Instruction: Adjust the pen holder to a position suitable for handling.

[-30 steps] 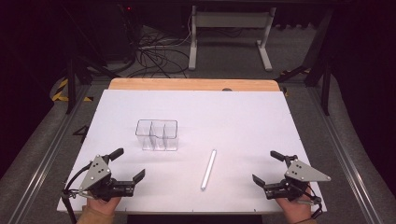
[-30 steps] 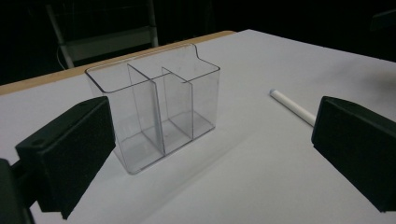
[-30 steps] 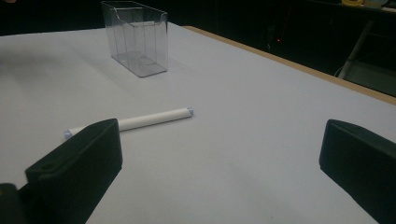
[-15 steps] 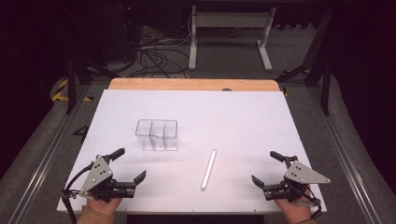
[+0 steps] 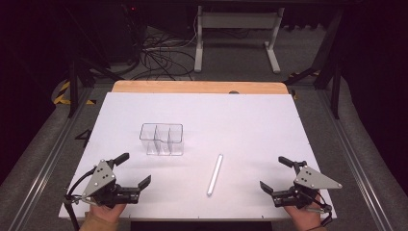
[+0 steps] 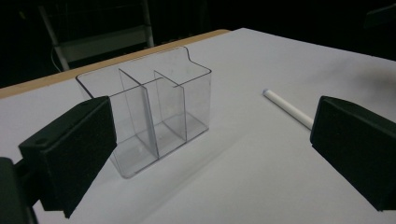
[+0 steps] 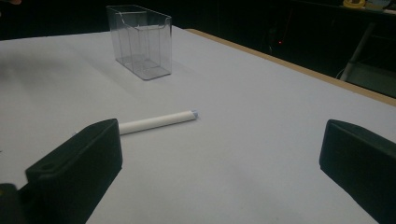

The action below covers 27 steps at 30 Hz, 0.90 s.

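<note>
While both hands rest low, the left tongs (image 5: 129,170) gape empty short of the organizer (image 5: 162,139); right of the organizer, the pen (image 5: 215,174) lies flat on the surface (image 5: 250,120); the right tongs (image 5: 277,174) gape too, apparently poised.

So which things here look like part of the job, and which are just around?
Likely in play:
- clear divided holder
- white stick
- left tool, open
- right tool, open

Just around:
- floor cables
- metal stand
</note>
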{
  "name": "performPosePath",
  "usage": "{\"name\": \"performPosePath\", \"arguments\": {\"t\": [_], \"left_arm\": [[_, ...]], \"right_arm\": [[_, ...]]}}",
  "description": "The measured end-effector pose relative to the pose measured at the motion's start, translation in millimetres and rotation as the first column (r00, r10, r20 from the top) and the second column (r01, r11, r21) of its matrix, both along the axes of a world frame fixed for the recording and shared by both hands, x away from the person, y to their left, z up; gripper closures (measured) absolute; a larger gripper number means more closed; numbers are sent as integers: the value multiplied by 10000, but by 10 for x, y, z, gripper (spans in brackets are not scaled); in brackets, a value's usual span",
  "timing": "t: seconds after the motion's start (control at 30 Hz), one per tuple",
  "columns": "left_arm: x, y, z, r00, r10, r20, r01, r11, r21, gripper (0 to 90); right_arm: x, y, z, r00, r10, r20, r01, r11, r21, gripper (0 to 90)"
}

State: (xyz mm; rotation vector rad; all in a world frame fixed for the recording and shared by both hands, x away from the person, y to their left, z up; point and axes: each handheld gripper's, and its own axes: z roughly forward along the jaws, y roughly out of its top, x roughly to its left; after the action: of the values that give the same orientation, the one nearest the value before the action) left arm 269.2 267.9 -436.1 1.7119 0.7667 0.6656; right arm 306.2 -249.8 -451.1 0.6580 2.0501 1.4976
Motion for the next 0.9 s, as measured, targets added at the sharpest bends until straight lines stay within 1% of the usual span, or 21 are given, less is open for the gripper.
{"name": "performPosePath", "arguments": {"t": [0.07, 0.13, 0.17, 0.2, 0.23, 0.27, 0.3, 0.33, 0.4, 0.43, 0.57, 0.67, 0.73, 0.77, 0.83, 0.9], "left_arm": [[-4, -11, 10, 10000, 47, 75, -49, 9997, 241, 16], [-3, -15, 12, 10000, 43, 21, -44, 9998, 214, 17], [0, -16, 14, 10000, 11, -11, -11, 9999, 148, 17], [8, -17, 30, 9998, -117, -152, 116, 9999, -7, 17], [8, -17, 30, 9998, -117, -152, 116, 9999, -7, 16], [14, -24, 41, 9995, -188, -251, 185, 9997, -152, 16], [26, -45, 74, 9987, -246, -443, 232, 9992, -312, 18], [33, -59, 88, 9984, -319, -457, 302, 9988, -373, 20], [39, -71, 106, 9980, -378, -502, 361, 9988, -343, 20], [57, -99, 137, 9977, -426, -521, 418, 9990, -177, 20], [91, -152, 164, 9968, -524, -597, 525, 9986, 12, 22], [131, -201, 198, 9953, -650, -718, 657, 9978, 77, 22], [170, -268, 232, 9934, -791, -830, 797, 9968, 39, 22], [170, -268, 232, 9934, -791, -830, 797, 9968, 39, 22], [199, -321, 251, 9920, -854, -931, 859, 9963, 12, 22], [225, -370, 265, 9909, -941, -963, 953, 9954, 86, 22]], "right_arm": [[0, 3, 4, 10000, 3, 76, -3, 10000, -50, 0], [-2, 1, 6, 10000, 20, 67, -20, 10000, -8, 0], [-1, -1, 6, 9999, 23, 103, -23, 10000, 12, 0], [-4, -3, 6, 10000, 4, 86, -5, 10000, 58, 0], [-4, -3, 5, 10000, -12, 75, 12, 10000, 60, 0], [-4, -3, 5, 10000, -12, 75, 12, 10000, 60, 0], [0, -2, 4, 10000, -20, 34, 19, 10000, 29, 0], [0, -2, 2, 10000, -15, 9, 15, 10000, 43, 1], [-3, -5, 0, 10000, 36, -33, -36, 10000, 23, 1], [-3, -8, 1, 10000, 58, -36, -58, 10000, 24, 2], [-4, -13, 2, 10000, 66, -49, -66, 10000, 49, 1], [-11, -9, -1, 10000, 54, -47, -54, 10000, 15, 1], [-18, -13, 0, 10000, 57, 18, -57, 10000, 61, 1], [-22, -16, 0, 10000, 75, 34, -76, 9999, 93, 1], [-26, -18, 0, 10000, 44, 20, -44, 9999, 106, 1], [-27, -27, -3, 10000, 52, 2, -52, 9999, 113, 2]]}}
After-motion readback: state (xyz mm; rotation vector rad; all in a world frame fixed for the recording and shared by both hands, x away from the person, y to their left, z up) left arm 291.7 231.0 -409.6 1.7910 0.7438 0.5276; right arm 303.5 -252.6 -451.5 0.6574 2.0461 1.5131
